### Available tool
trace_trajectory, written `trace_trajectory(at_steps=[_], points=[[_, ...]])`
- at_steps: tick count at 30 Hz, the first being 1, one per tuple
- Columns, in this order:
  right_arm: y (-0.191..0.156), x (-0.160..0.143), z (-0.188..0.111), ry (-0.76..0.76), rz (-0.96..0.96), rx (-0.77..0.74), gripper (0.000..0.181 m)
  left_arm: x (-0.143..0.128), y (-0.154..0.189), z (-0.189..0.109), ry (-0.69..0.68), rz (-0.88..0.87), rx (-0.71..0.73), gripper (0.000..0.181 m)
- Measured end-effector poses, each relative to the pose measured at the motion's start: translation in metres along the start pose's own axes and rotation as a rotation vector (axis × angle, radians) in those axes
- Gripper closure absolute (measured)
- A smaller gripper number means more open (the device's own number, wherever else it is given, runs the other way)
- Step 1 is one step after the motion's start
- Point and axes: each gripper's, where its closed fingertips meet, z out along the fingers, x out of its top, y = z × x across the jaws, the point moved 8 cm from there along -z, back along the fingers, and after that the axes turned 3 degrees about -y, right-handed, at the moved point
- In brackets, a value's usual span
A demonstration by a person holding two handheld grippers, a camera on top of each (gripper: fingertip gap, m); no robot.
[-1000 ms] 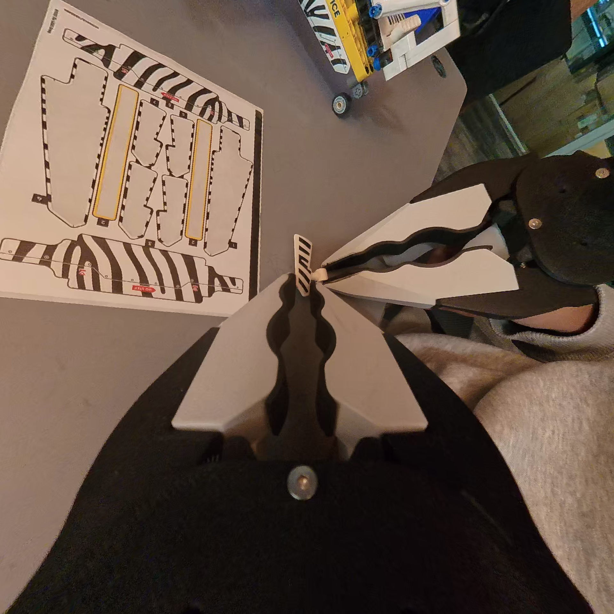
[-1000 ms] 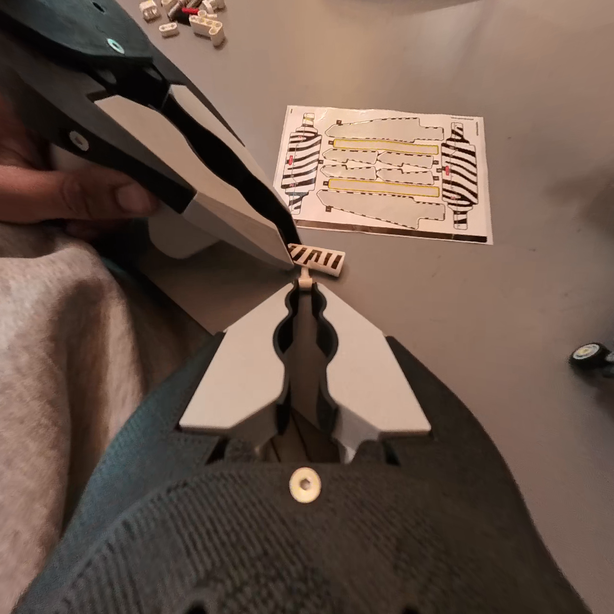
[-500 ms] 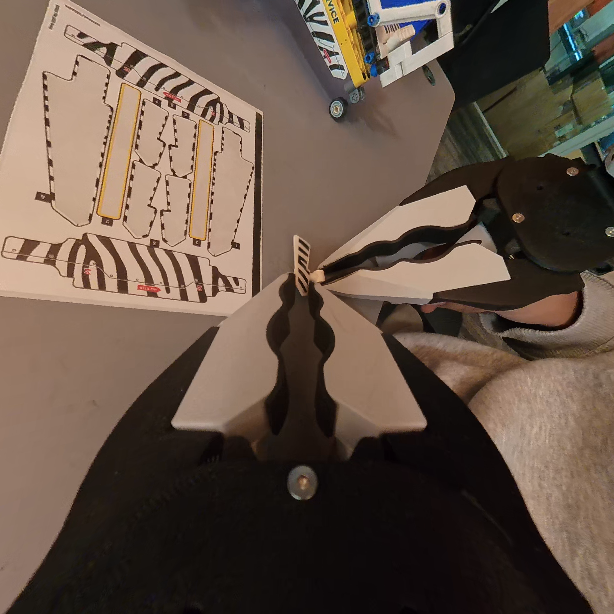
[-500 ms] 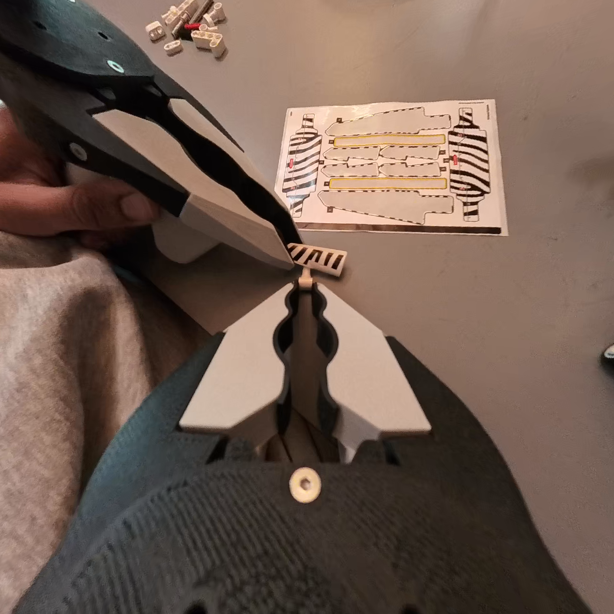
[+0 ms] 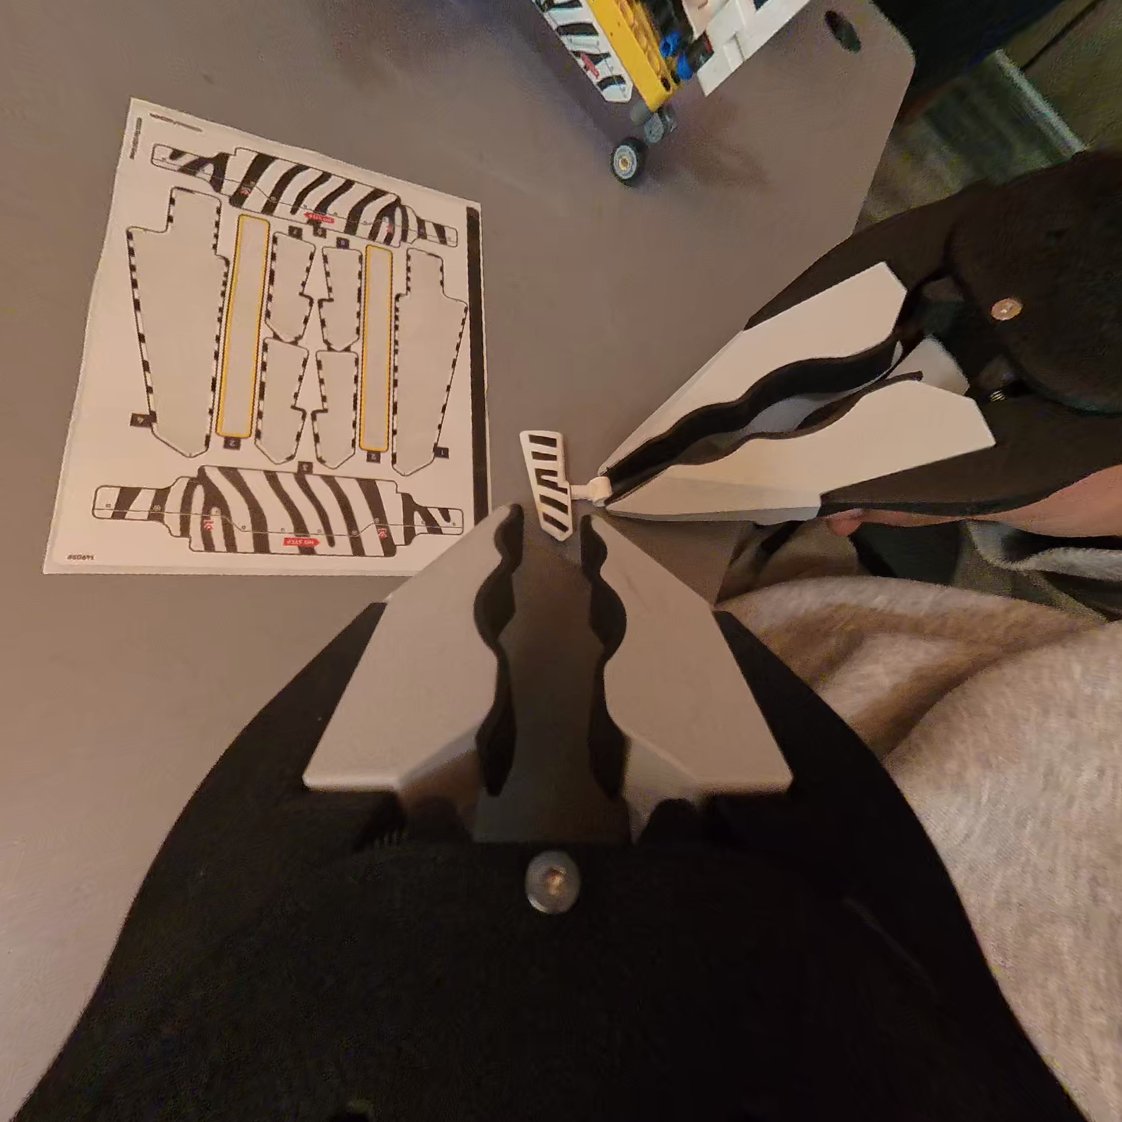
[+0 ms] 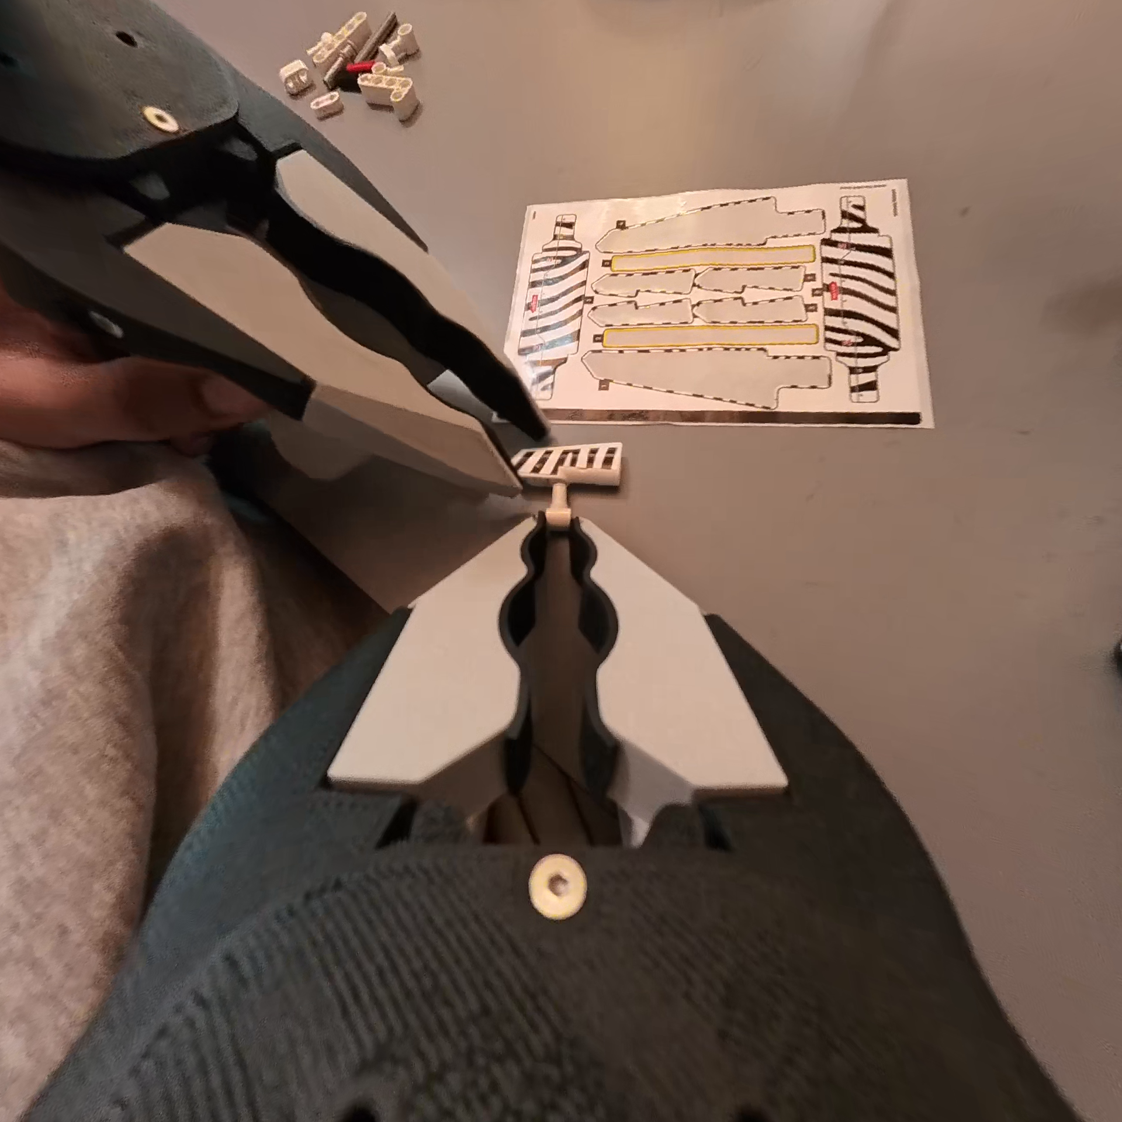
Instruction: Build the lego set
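A small white paddle piece with black zebra stripes [image 5: 549,479] has a short white stem. My right gripper [image 6: 557,517] is shut on that stem and holds the piece just above the grey table; this gripper also shows in the left wrist view [image 5: 604,486]. My left gripper [image 5: 551,521] is open, its fingertips either side of the piece's lower end with a gap. In the right wrist view the left gripper [image 6: 525,458] sits at the left end of the striped piece [image 6: 571,466].
A sticker sheet with zebra shapes [image 5: 273,352] [image 6: 716,309] lies flat on the table. A yellow, white and striped lego model with a small wheel [image 5: 628,161] stands at the far edge. Loose white parts [image 6: 358,67] lie far left. A grey sleeve [image 5: 911,698] is close by. My left and right fingertips are right by each other.
My left gripper has opened and let go of the striped piece. My right gripper still holds the piece by its stem. Both views have shifted slightly.
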Motion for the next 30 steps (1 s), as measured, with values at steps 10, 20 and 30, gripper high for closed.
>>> trace_trajectory(at_steps=[10, 20, 30], points=[[-0.0019, 0.0012, -0.0007, 0.068, -0.002, -0.015, 0.175, -0.0007, -0.0035, 0.0008, -0.008, -0.053, -0.043, 0.17], [-0.0007, 0.0039, -0.0043, 0.045, -0.035, -0.028, 0.175, -0.0007, -0.0033, 0.0013, 0.002, -0.1, -0.119, 0.17], [-0.0028, 0.0041, -0.0043, -0.021, -0.107, -0.063, 0.175, -0.0002, 0.0018, 0.0026, -0.014, -0.015, -0.062, 0.169]])
